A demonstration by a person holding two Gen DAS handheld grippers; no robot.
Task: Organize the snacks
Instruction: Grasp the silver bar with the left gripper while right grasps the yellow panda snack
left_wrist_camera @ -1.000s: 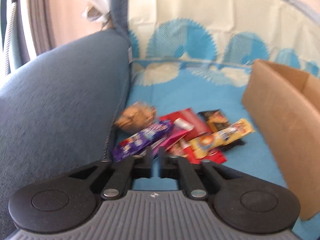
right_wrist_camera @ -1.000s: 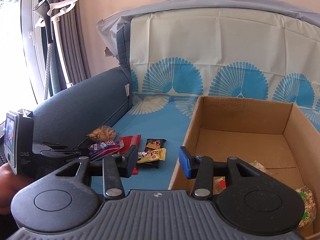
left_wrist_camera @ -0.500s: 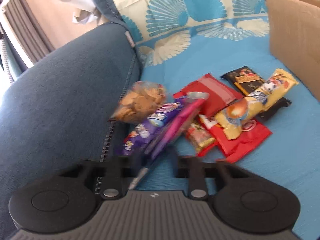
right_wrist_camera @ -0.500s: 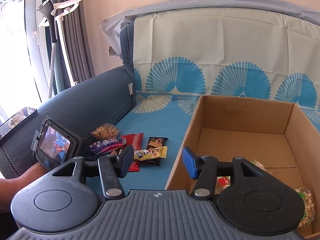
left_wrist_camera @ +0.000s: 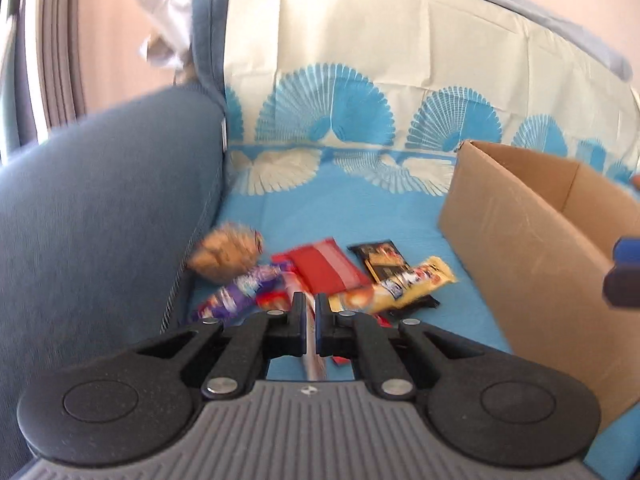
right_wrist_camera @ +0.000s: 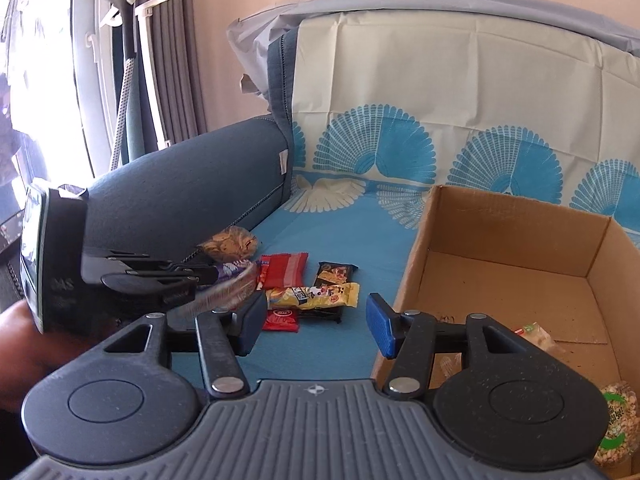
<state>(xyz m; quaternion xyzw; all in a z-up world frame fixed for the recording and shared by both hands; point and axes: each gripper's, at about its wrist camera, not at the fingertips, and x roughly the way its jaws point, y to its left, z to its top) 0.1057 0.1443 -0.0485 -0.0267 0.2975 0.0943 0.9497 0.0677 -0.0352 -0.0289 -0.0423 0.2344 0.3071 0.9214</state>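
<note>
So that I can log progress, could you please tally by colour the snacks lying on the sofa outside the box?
Red: 2, red wrapper and red packet
Yellow: 1, yellow bar
Black: 1, black bar
Purple: 1, purple bar
Brown: 1, cookie bag
Total: 6, besides the held bar in the left gripper.

- The left gripper (left_wrist_camera: 307,320) has its jaws nearly closed, pinching a thin snack wrapper (left_wrist_camera: 310,344) that runs back between them.
- The right gripper (right_wrist_camera: 316,320) is level, its jaws spread wide with nothing between them.
</note>
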